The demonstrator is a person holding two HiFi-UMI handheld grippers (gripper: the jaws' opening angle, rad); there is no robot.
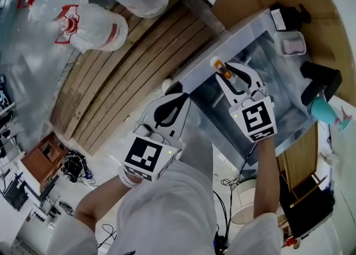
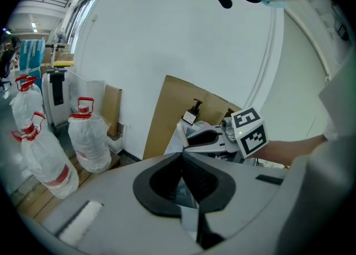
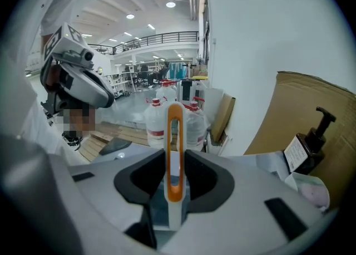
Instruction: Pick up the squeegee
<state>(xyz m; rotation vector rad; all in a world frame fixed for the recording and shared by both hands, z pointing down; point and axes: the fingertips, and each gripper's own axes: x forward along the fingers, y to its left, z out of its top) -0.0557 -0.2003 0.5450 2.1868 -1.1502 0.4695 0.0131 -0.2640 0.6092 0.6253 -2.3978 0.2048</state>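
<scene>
Squeegee [image 3: 174, 192] in right tongs [image 3: 176, 152] — long axis upright, loop up.

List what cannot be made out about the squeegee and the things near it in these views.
- Blade of the squeegee: hidden beneath the right gripper, which is closed on the handle, in both the right gripper view and the head view.
- Label on the pump bottle: too small to read in the right gripper view.
- Teal object: too small to identify near the head view's right edge.
</scene>
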